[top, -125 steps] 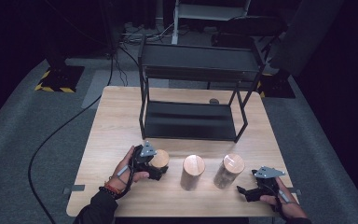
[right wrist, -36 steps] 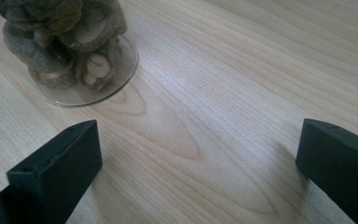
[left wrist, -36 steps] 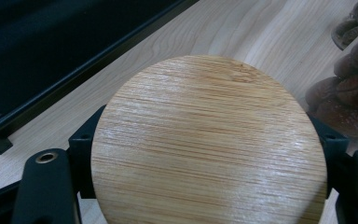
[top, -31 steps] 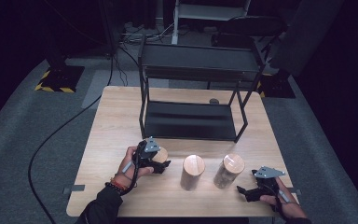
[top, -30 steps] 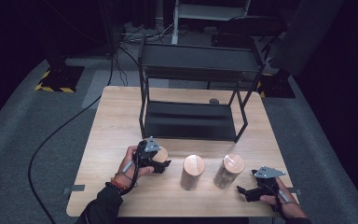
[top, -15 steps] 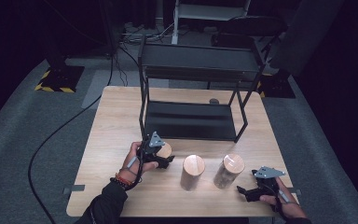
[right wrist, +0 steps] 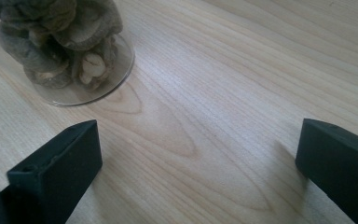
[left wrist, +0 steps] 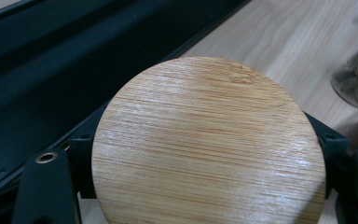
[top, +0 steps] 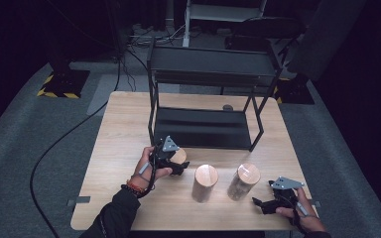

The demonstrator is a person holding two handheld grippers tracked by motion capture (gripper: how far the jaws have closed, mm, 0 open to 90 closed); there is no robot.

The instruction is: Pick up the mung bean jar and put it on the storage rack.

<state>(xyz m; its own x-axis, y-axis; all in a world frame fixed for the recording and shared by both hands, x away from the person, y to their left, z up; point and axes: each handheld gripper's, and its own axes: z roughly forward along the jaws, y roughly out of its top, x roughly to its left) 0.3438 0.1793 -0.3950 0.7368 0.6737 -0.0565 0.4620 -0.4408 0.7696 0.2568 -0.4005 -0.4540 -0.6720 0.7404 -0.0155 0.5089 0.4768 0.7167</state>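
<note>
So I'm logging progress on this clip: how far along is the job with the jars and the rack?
Nothing looks done yet: both shelves of the black rack are bare. In hand: the left gripper is shut on a bamboo-lidded jar, just in front of the rack. Left: two jars stand on the table, and the right gripper rests open beside them.

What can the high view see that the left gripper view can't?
The high view takes in the black rack, the middle jar, the right gripper resting open on the table, and the person's hands. The left gripper view gives a close look at the bamboo lid with its fine grain, a black jaw on each side. Both show the left gripper clamped on that lidded jar beside the rack.
</note>
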